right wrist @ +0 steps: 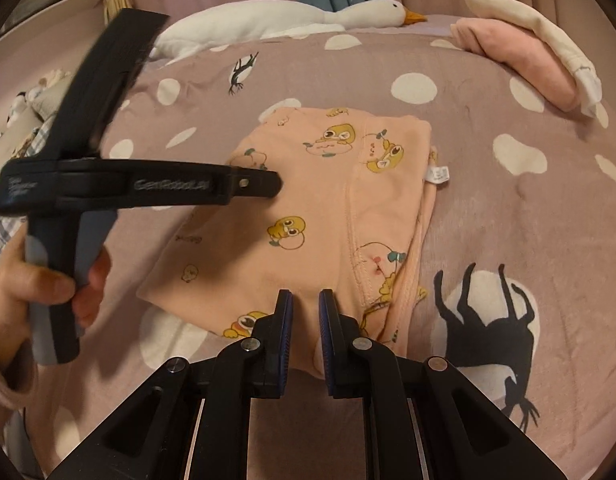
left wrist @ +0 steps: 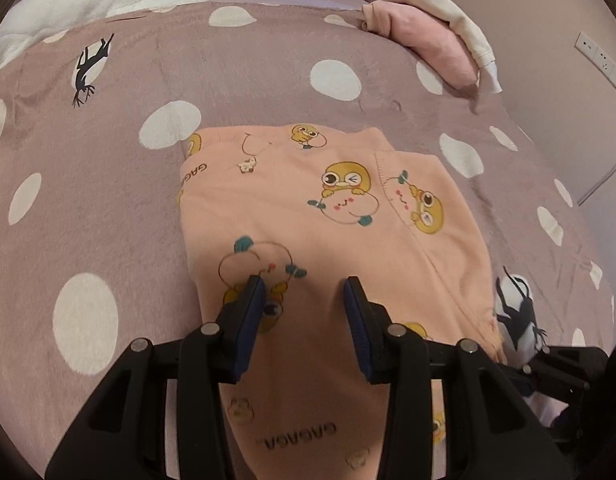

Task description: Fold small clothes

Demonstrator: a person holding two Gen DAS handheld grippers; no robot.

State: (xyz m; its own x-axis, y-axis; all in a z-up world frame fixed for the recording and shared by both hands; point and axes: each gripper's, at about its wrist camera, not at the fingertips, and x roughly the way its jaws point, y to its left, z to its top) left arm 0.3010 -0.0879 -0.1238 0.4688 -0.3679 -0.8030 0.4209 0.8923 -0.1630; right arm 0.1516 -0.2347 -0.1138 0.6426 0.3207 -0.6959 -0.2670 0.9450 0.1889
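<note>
Garment: peach child's garment (left wrist: 308, 216) with yellow duck prints, folded into a rough rectangle, lying flat in the middle of the bedspread (left wrist: 107, 160).
Left gripper (left wrist: 303, 286): jaws apart, hovering over the garment's near part, nothing between the pads.
Right gripper (right wrist: 305, 300): jaws nearly closed with a narrow gap, at the garment's near edge; whether cloth is pinched cannot be told.
Left hand (right wrist: 47, 284): wrapped around the left gripper's handle.
Background: white goose plush (right wrist: 275, 20) at the far edge, pink and cream folded clothes (right wrist: 524, 56) far right.

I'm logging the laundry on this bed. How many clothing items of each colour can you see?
Peach cartoon-print cotton garment: 1
Plain pink folded fleece garment: 1
Cream folded fabric garment: 1
Total: 3
</note>
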